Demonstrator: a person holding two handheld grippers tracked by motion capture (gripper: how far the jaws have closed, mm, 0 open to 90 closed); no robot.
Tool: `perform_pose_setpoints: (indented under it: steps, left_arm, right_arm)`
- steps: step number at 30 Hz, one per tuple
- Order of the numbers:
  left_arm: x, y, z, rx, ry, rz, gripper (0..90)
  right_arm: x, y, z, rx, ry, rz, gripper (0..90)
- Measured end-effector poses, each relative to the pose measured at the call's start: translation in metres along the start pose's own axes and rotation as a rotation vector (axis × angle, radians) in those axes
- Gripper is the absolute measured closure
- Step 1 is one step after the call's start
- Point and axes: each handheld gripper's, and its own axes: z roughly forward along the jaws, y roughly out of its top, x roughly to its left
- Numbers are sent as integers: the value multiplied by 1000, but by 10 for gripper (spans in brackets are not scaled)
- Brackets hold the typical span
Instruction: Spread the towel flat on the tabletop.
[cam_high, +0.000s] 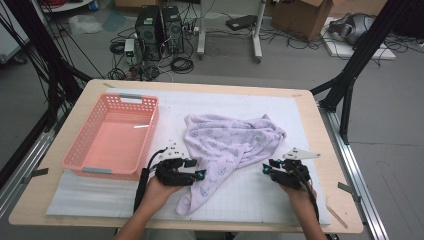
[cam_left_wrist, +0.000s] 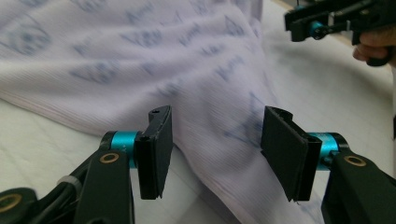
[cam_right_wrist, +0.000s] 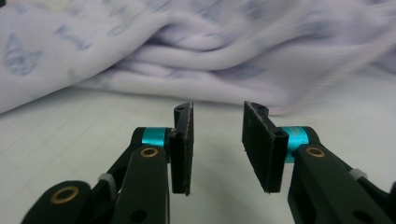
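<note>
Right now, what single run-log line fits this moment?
left gripper: open, astride garment edge | right gripper: open, short of garment | basket: at left | phase: reaching to grasp

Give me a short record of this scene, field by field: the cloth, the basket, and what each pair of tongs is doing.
cloth: lilac printed cloth, crumpled on the white mat
basket: pink basket, left of the cloth
left tongs: left tongs open, straddling the cloth's lower strip, pads not pressing
right tongs: right tongs open, nothing between them, short of the cloth's edge
</note>
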Motion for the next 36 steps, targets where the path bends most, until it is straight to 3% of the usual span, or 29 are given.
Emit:
perform_pose_setpoints:
  steps: [3,5,6,10,13,15,16,17,18,21,23,27,36]
  left_arm:
    - [-6,-4,5,33,1,10,510]
    - [-10,-6,7,53,10,35,745]
    - [-10,-6,7,54,30,39,813]
    - [-1,-4,-1,4,78,17,851]
    - [8,-3,-10,-59,120,-6,853]
    - [13,-2,-15,-101,145,-22,854]
    - [16,-2,-19,-123,157,-30,854]
    - [17,-2,-21,-137,160,-38,854]
    - [19,-2,-23,-154,162,-49,854]
    - [23,-2,-26,-168,163,-66,854]
    - [24,-3,-26,-169,168,-72,854]
    - [23,-2,-25,-175,177,-65,853]
    - [20,1,-21,-186,176,-51,854]
  right_arm:
    - [17,2,15,37,54,-34,619]
    - [26,6,24,53,64,-58,611]
    - [29,8,29,58,64,-61,603]
    - [35,20,48,59,39,-53,536]
    - [39,30,63,61,-9,-42,534]
    - [41,35,69,62,-44,-45,628]
    - [41,37,70,61,-49,-50,745]
    - [43,38,71,56,-55,-67,805]
    - [43,39,71,59,-55,-80,819]
    - [38,37,60,73,-7,-62,825]
    - [33,35,46,58,10,-79,825]
    - [20,24,15,57,11,-84,825]
    - [-15,-10,-45,67,-48,-17,838]
